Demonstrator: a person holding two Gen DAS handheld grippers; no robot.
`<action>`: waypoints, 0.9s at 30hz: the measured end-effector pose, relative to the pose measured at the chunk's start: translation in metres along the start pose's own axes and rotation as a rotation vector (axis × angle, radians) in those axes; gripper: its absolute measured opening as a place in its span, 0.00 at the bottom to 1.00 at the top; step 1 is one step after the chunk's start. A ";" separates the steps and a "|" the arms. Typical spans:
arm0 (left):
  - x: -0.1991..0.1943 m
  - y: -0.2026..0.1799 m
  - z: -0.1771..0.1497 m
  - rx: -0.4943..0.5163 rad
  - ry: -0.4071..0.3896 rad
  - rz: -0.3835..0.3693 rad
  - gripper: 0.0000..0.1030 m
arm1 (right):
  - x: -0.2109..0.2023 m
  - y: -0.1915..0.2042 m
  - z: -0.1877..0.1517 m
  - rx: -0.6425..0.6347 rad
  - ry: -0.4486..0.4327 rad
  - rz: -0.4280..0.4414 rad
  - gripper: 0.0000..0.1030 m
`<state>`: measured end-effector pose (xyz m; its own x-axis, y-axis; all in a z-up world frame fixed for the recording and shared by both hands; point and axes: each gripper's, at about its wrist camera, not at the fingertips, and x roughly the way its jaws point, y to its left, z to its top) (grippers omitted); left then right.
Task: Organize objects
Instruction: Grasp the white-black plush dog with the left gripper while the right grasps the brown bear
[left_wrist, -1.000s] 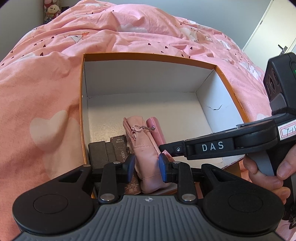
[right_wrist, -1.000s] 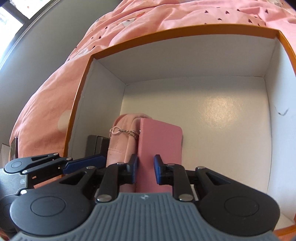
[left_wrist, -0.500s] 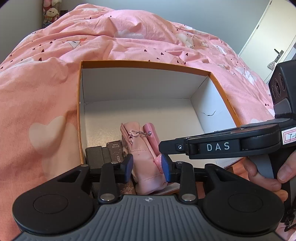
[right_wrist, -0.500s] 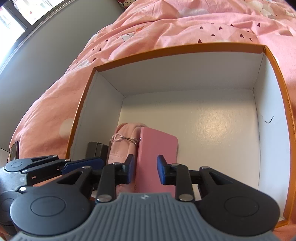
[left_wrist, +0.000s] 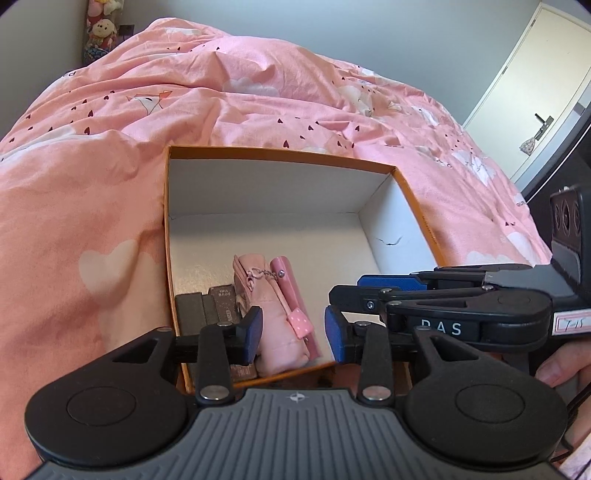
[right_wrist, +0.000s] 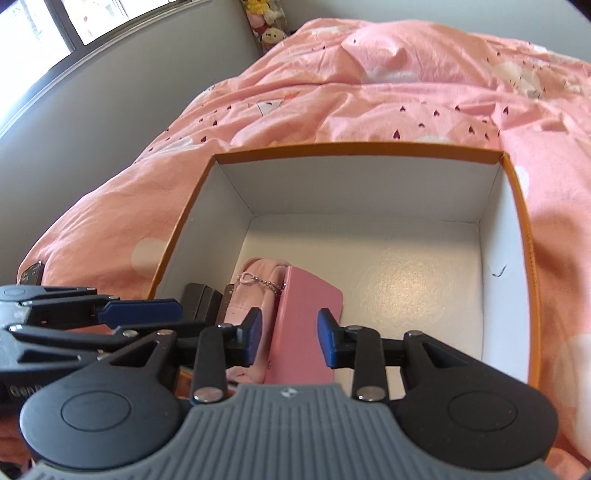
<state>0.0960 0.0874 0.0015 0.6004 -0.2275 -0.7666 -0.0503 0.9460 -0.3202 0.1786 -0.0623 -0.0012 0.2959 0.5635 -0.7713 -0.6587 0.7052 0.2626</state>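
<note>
From my left camera I see the orange-rimmed box (left_wrist: 413, 195) sitting on the bed, on a pink quilt (left_wrist: 110, 155) printed with hearts. Inside it, packed against the near-left corner, are 4 things in a row: a dark block (left_wrist: 189, 309) at the left wall, a brown packet (left_wrist: 224, 301) next to it, a soft pink pouch (left_wrist: 271, 325) with a small chain on its zip, and a flat pink wallet (left_wrist: 287, 275) standing on edge against the pouch's right side.

My left gripper (left_wrist: 293, 329) hangs above the near edge of the box. Its jaws have just been opening and now stand apart; the pouch shows in the gap between them, but the blue pads are clear of it on both sides, so nothing is grasped.

My right gripper (right_wrist: 290, 336) comes in from the right (in the left view it crosses just beside my left one). Its jaws have also just been opening and are released: the wallet (right_wrist: 306, 325) lies in line below the gap, with space showing on each side of it. The rest of the box floor (right_wrist: 406, 280) is bare white card. A person's hand (left_wrist: 565, 373) holds the right handle.
</note>
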 end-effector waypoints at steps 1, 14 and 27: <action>-0.004 0.001 -0.001 -0.004 0.010 -0.001 0.41 | -0.005 0.002 -0.003 -0.001 -0.011 0.000 0.34; -0.008 0.009 -0.038 0.067 0.228 0.083 0.49 | -0.020 0.026 -0.059 -0.033 0.140 0.036 0.34; 0.025 0.044 -0.054 -0.031 0.339 0.090 0.72 | 0.026 0.024 -0.091 -0.034 0.343 0.023 0.47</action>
<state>0.0657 0.1113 -0.0618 0.2931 -0.2119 -0.9323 -0.1183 0.9596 -0.2553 0.1076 -0.0702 -0.0674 0.0346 0.3971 -0.9171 -0.6867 0.6762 0.2669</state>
